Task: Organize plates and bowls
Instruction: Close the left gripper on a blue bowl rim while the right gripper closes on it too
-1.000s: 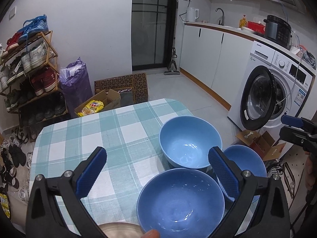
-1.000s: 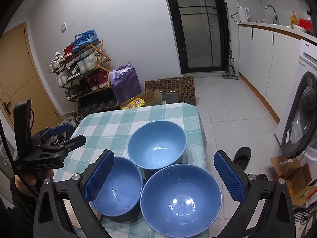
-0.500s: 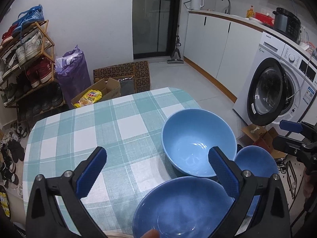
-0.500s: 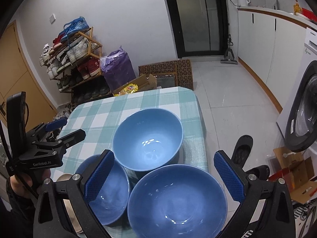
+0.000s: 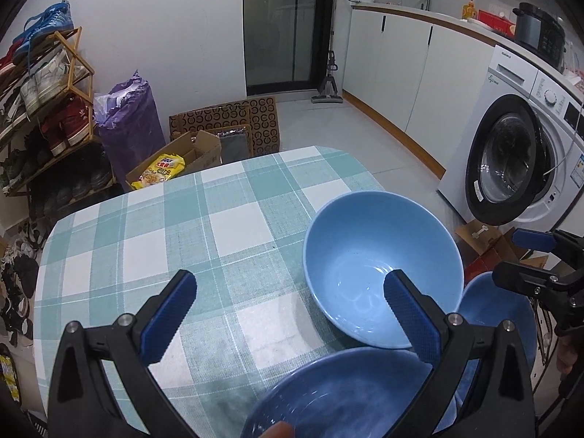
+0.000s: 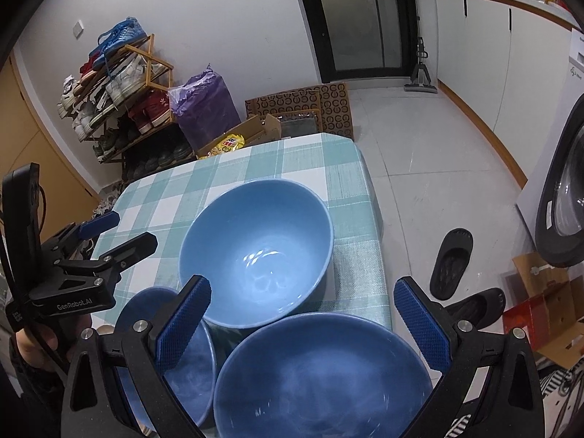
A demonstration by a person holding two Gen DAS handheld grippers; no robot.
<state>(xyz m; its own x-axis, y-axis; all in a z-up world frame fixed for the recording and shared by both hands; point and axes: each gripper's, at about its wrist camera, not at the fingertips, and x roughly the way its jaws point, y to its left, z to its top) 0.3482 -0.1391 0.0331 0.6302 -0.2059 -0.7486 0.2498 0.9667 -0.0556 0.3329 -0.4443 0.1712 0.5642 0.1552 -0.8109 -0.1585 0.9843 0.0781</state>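
Three blue bowls cluster at the near right of the checked counter (image 5: 226,226). Left claw (image 5: 288,314): spread wide, holding nothing, above the small dark bowl (image 5: 343,398), with the far bowl (image 5: 379,266) ahead and to its right. Right claw (image 6: 303,317): likewise wide apart and empty, directly over the large near bowl (image 6: 321,376). The large near bowl lies closest beneath the right claw, so that hand appears better placed to lift it; nothing is stacked yet.

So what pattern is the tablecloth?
Teal-and-white check; the tablecloth shows best in the left wrist view.
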